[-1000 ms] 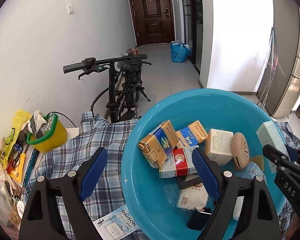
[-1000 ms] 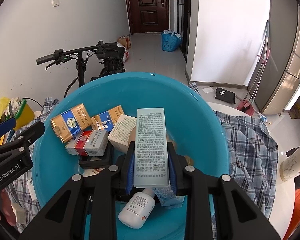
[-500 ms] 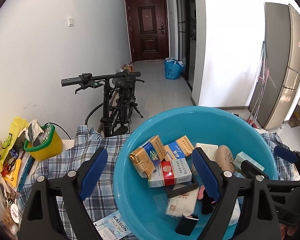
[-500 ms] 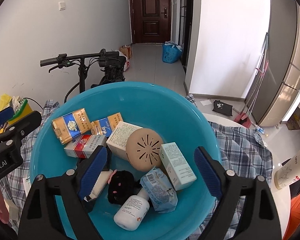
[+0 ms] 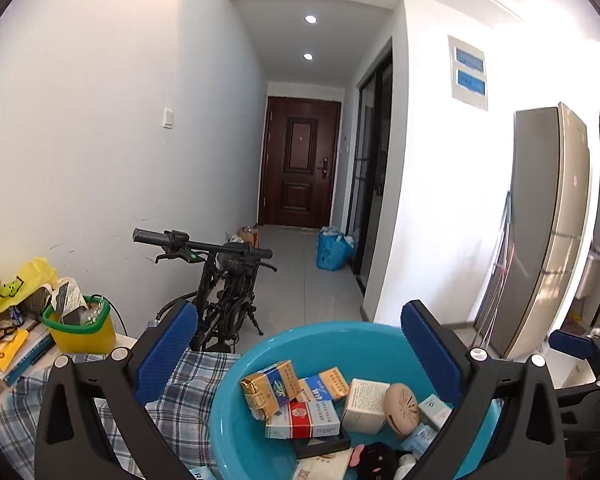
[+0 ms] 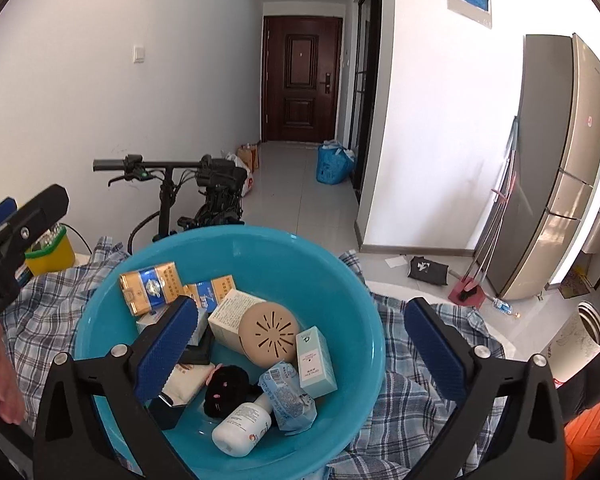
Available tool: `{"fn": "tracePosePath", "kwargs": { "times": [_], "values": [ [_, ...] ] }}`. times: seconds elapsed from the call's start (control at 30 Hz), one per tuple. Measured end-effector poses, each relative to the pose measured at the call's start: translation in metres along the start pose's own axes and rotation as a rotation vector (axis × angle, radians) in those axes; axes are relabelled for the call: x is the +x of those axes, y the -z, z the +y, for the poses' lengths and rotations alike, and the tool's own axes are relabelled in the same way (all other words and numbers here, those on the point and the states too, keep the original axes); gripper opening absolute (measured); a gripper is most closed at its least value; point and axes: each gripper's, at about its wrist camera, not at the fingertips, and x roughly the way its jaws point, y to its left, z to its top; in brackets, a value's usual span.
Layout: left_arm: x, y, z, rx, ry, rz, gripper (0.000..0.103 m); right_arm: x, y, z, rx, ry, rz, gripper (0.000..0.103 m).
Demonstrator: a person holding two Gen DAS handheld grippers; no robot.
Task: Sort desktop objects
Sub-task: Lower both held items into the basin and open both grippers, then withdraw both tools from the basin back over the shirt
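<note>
A blue plastic basin (image 6: 260,248) sits on a plaid cloth (image 6: 420,400) and holds several items: cigarette packs (image 6: 150,286), a white box (image 6: 230,314), a tan round disc (image 6: 268,332), a pale green box (image 6: 315,356), a white bottle (image 6: 242,428), a black fuzzy item (image 6: 226,386). The basin also shows in the left wrist view (image 5: 236,408). My right gripper (image 6: 300,344) is open and empty above the basin. My left gripper (image 5: 300,344) is open and empty above the basin's left side.
A yellow bucket with a green rim (image 5: 82,328) and stacked books stand at the left. A bicycle (image 5: 224,280) leans behind the table. A fridge (image 6: 556,160) stands right. A white cup (image 6: 580,344) stands at the table's right.
My right gripper opened and let the pale green box drop into the basin. Both grippers then rose and pulled back, so the views tilt up toward the hallway.
</note>
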Motion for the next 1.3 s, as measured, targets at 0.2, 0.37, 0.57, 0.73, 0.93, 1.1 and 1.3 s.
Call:
{"fn": "tracePosePath", "kwargs": {
  "times": [0.2,0.37,0.57,0.73,0.93,1.1,1.3],
  "values": [
    [-0.017,-0.007,0.006,0.031,-0.010,-0.027,0.103,-0.039,-0.005,-0.018,0.074,0.029,-0.147,0.103],
    [-0.048,-0.013,0.004,0.082,-0.092,-0.041,0.103,-0.067,0.004,-0.022,0.059,0.045,-0.188,0.103],
    [-0.088,-0.003,-0.007,0.139,-0.025,-0.077,0.103,-0.116,0.021,-0.023,0.006,0.011,-0.254,0.103],
    [-0.113,0.005,-0.015,0.130,0.058,-0.017,0.103,-0.134,0.030,-0.010,-0.034,-0.045,-0.247,0.103],
    [-0.152,0.026,-0.022,0.226,0.044,-0.090,0.103,-0.138,0.059,0.000,-0.055,-0.029,-0.284,0.103],
    [-0.169,0.048,-0.005,0.183,0.046,-0.081,0.103,-0.142,0.079,0.002,-0.029,-0.069,-0.297,0.103],
    [-0.177,0.070,0.009,0.190,0.040,-0.058,0.103,-0.149,0.105,0.009,-0.048,-0.089,-0.292,0.103]
  ]
}}
